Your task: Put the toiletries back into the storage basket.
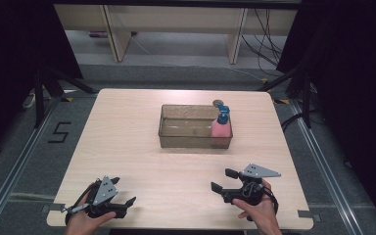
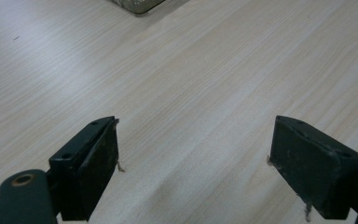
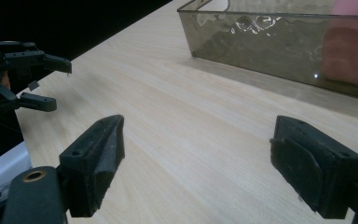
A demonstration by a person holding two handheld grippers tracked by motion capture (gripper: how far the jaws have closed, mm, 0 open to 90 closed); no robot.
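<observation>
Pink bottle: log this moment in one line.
pink bottle: upright in bin, right end | left tool: open, empty | right tool: open, empty

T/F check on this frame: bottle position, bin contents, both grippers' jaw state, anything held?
1. The pink bottle stands in the bin's right end. True.
2. The left gripper holds the bottle. False: its jaws are open over bare table.
3. The right gripper is open with nothing between its jaws. True.
4. The bin is packed full. False: apart from the bottle it looks empty.
5. A small round object lies on the table behind the bin. True.
</observation>
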